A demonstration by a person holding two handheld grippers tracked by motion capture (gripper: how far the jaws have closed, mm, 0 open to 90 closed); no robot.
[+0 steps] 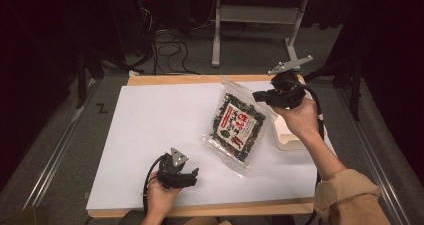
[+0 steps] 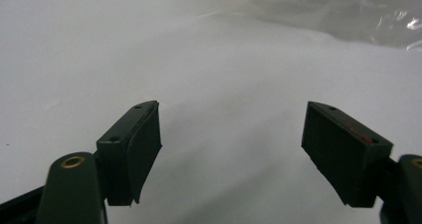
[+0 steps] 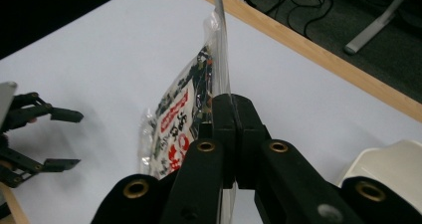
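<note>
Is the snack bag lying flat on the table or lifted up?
Lifted up and tilted. The right gripper is shut on the snack bag's top edge, and its bottom end reaches down to the white table.

Clamped in the black right tongs [image 3: 233, 134] is a clear plastic packet [image 1: 236, 126], printed dark green with speckles around a white panel bearing red and black characters. Just beside those tongs sits a cream-white tray [image 1: 287, 137]. Under the black left tongs [image 1: 192, 178] lies the bench [image 1: 150, 120], white-topped with a pale wood edge.
</note>
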